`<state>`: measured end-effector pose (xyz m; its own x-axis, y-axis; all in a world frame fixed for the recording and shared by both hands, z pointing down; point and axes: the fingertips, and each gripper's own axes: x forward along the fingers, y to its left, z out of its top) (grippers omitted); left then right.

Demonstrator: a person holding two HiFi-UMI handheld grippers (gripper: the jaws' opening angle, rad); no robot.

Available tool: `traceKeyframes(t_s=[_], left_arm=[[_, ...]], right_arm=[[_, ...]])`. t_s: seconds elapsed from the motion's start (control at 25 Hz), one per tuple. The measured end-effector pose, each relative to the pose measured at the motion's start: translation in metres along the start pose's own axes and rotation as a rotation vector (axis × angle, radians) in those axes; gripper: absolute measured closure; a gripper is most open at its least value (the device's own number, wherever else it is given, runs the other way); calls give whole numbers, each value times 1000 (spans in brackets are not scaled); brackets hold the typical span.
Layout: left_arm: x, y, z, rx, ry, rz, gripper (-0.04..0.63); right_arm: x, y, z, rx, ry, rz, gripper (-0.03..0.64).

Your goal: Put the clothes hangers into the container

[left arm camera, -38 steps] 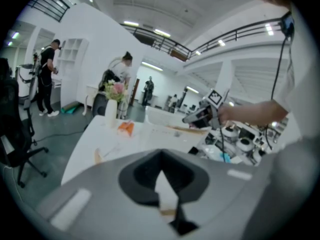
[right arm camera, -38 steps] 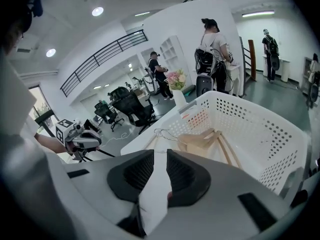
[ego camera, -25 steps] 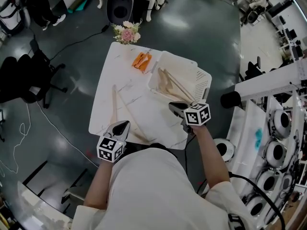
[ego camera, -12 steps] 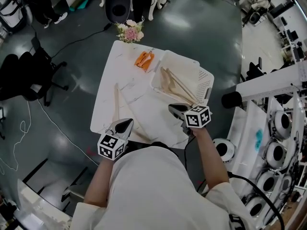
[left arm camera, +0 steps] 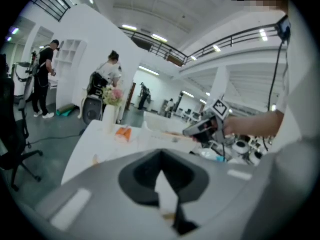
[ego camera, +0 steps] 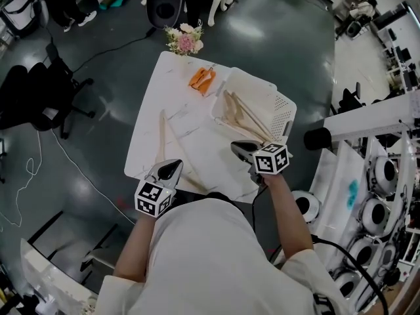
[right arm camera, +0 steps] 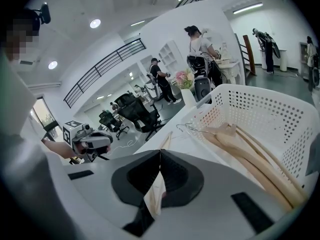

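Note:
A white perforated basket (ego camera: 283,104) stands on the far right of the white table (ego camera: 197,146), with several wooden hangers (ego camera: 246,117) lying in it. In the right gripper view those hangers (right arm camera: 250,154) lie just ahead in the basket (right arm camera: 272,111). One more wooden hanger (ego camera: 161,136) lies flat on the table's left side. My left gripper (ego camera: 172,168) hovers at the near left edge, shut and empty, just short of that hanger. My right gripper (ego camera: 241,148) hangs near the basket's front corner, its jaws shut with nothing between them.
A vase of pink flowers (ego camera: 187,39) and an orange object (ego camera: 202,79) sit at the table's far end. A black speaker (ego camera: 164,5) and a black office chair (ego camera: 39,104) stand on the floor. White machinery (ego camera: 374,195) lines the right side.
Both grippers keep their places. Only the head view has shifted slightly.

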<state>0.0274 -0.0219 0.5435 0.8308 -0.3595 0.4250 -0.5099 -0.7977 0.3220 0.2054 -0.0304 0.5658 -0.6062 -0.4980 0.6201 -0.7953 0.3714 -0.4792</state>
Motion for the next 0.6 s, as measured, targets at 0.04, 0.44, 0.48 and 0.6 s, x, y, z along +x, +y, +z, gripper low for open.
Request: traceKeyframes(t_s=[0.04,0.44,0.48,0.6], left_arm=[[-1,0,-1,-2,0,2,594],[-18,13,-21,-44,25,41,594],[-22,15,-23,-50,25,47,594],[-31,20,-28,-69,21,66,594]], right_arm=[[1,1,0,0,1,1,614],[28,20,-6,-9,42,33,612],[32,22,-8,-12,50,38,612],[45,30,-12,-20,76,56,612]])
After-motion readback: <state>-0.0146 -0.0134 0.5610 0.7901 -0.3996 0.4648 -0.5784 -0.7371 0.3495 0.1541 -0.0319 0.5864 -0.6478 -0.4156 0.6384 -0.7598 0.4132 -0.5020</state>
